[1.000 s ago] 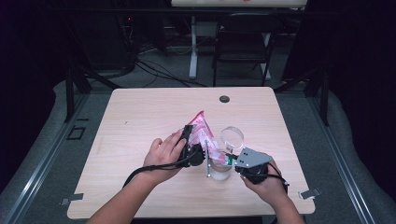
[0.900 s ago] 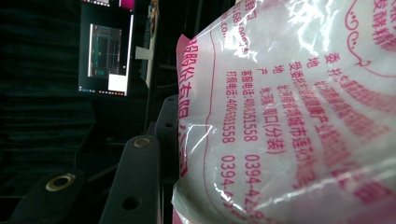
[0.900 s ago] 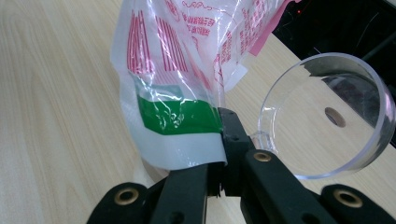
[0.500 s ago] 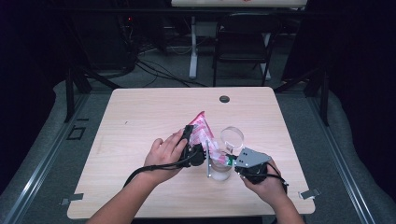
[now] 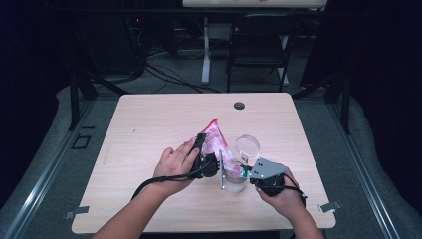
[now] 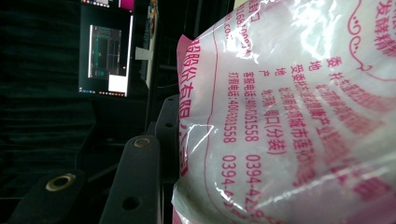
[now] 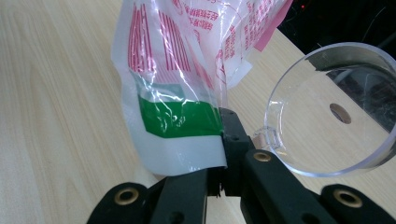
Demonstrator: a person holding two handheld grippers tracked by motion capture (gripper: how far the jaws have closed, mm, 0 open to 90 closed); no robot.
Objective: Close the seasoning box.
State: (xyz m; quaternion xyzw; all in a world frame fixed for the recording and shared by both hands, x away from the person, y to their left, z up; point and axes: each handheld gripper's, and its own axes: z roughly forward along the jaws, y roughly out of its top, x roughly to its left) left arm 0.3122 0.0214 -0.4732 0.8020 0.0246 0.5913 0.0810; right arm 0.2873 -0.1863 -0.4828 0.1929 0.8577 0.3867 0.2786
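Observation:
A pink-and-white printed plastic bag (image 5: 215, 140) hangs tilted over a clear jar (image 5: 234, 181) near the table's front. The jar's round clear lid (image 5: 247, 147) stands swung open behind it. My left gripper (image 5: 206, 160) is shut on the bag's side; one black finger (image 6: 134, 179) shows beside the crinkled film (image 6: 299, 107), the other is hidden behind it. My right gripper (image 7: 222, 156) is shut on the bag's lower white-and-green corner (image 7: 180, 119), right beside the lid (image 7: 327, 112). In the high view the right gripper (image 5: 247, 174) sits just right of the jar.
The wooden table (image 5: 149, 129) has a black round grommet (image 5: 239, 105) at its far edge. A dark chair (image 5: 259, 47) and cables stand behind the table. A lit monitor (image 6: 105, 51) shows in the dark background of the left gripper view.

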